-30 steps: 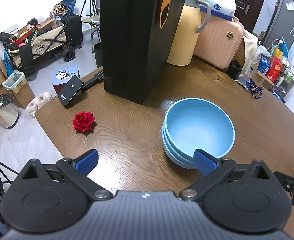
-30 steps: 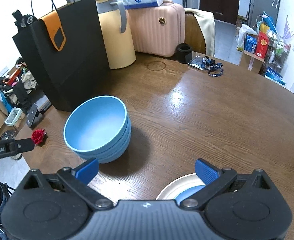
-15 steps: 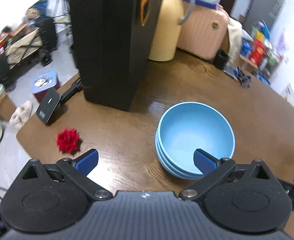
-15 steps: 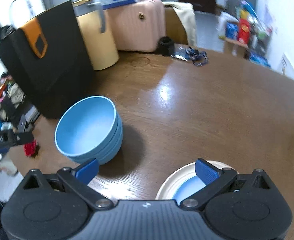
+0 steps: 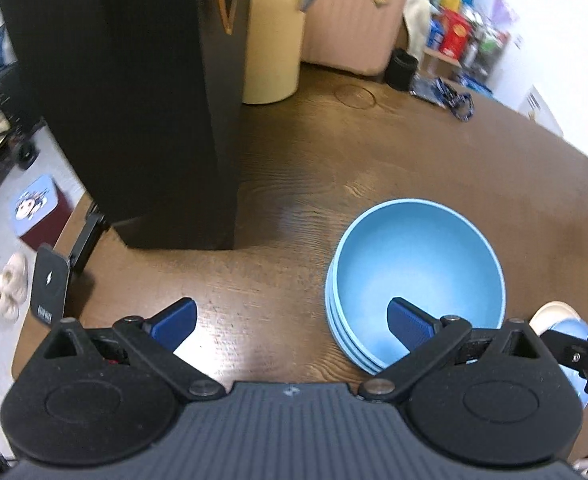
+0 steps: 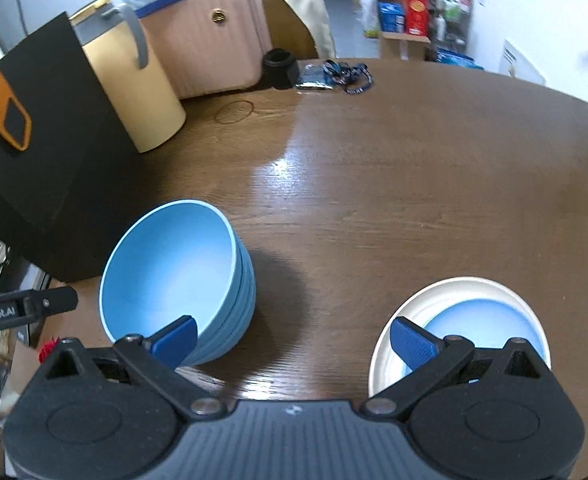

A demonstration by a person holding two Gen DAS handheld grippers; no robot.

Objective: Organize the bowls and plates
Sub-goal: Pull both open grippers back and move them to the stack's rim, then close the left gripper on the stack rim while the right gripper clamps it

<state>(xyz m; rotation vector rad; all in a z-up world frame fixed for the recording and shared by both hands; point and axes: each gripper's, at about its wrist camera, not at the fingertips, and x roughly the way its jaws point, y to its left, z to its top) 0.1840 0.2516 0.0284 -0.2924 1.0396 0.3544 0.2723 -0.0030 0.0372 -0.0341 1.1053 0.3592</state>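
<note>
A stack of light blue bowls (image 5: 414,264) (image 6: 174,268) stands on the brown wooden table (image 6: 374,184). My left gripper (image 5: 290,320) is open above the table's near edge, its right finger over the stack's near rim. My right gripper (image 6: 292,336) is open and empty; its left finger overlaps the bowls' near rim and its right finger overlaps a white plate with a blue centre (image 6: 466,320). That plate (image 5: 554,314) shows at the right edge of the left wrist view, partly hidden by the other gripper.
A tall black paper bag (image 5: 134,80) (image 6: 34,140) stands left of the bowls, with a cream jug (image 6: 134,96) and a pink suitcase (image 6: 210,36) behind. A black cup (image 6: 280,68) and lanyards (image 6: 342,74) lie at the far edge. A black phone stand (image 5: 50,284) sits at the left edge.
Both grippers have swung to the right. The red flower has left the left wrist view. The white plate has come further into the right wrist view. Both stay open.
</note>
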